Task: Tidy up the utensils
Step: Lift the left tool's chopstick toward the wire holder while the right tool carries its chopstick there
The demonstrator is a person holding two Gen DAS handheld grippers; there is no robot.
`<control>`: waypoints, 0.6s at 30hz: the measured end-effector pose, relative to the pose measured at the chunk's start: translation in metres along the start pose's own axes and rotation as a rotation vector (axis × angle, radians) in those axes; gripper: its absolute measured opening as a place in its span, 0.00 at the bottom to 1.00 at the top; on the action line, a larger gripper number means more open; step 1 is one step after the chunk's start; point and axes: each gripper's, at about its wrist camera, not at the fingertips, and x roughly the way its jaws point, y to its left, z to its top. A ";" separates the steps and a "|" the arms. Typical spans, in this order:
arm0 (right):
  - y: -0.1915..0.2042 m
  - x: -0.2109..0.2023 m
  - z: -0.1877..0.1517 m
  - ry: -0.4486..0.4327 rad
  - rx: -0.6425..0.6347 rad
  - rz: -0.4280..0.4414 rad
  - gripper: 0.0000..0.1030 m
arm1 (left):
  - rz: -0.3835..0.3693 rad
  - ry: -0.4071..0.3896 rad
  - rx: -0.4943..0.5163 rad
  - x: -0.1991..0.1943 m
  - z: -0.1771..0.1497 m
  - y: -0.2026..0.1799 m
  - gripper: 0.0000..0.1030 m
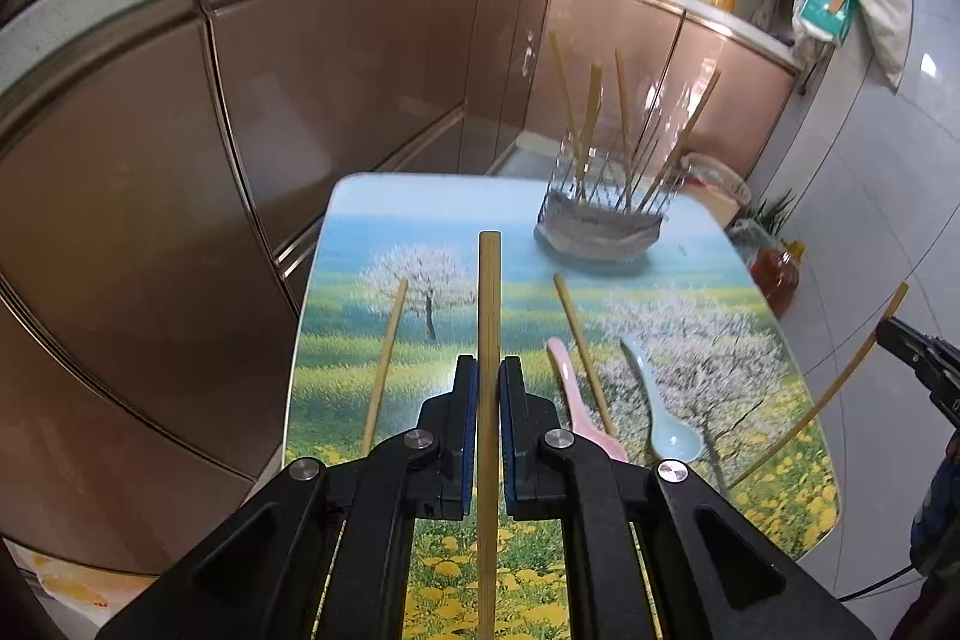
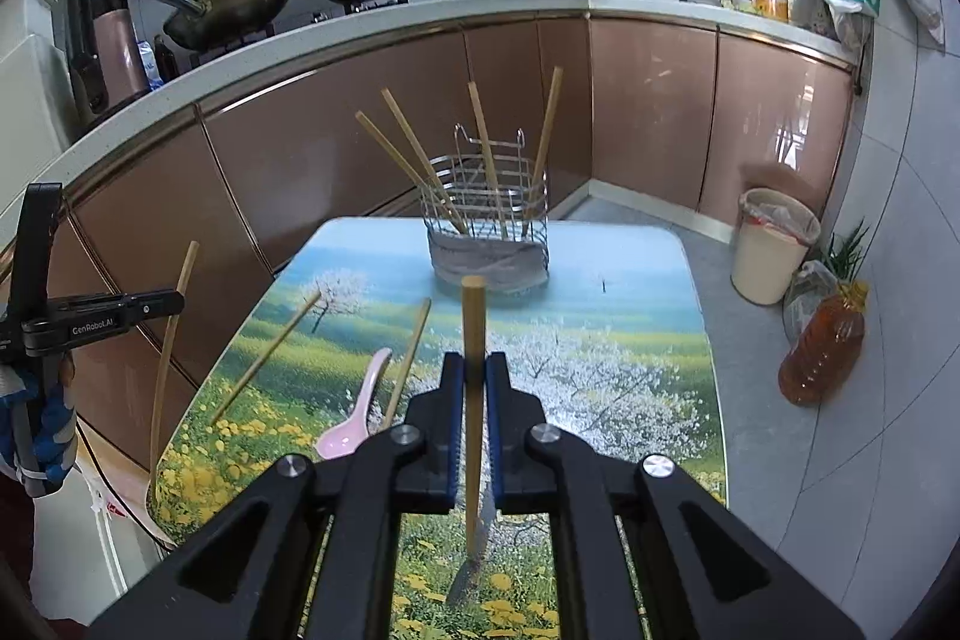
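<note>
Left wrist – both claws (image 1: 489, 382) (image 2: 474, 376) clamp chopsticks (image 1: 489, 316), angled down.

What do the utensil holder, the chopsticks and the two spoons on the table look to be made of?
Utensil holder: thin shiny wire, likely steel. Chopsticks, such as the one in the left gripper: pale matte tan, probably bamboo or wood. Pink spoon and light blue spoon: smooth and glossy, ceramic or melamine; cannot tell which.

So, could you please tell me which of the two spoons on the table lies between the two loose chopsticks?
The pink spoon; the blue spoon lies outside them.
</note>
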 end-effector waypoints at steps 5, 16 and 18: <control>0.012 -0.007 0.024 -0.037 -0.031 0.008 0.06 | -0.027 -0.044 -0.004 -0.016 0.021 -0.006 0.07; 0.016 0.002 0.113 -0.137 -0.070 0.021 0.06 | -0.134 -0.191 0.023 -0.030 0.114 -0.050 0.07; 0.014 0.008 0.134 -0.161 -0.071 0.027 0.06 | -0.163 -0.218 0.019 -0.025 0.133 -0.060 0.07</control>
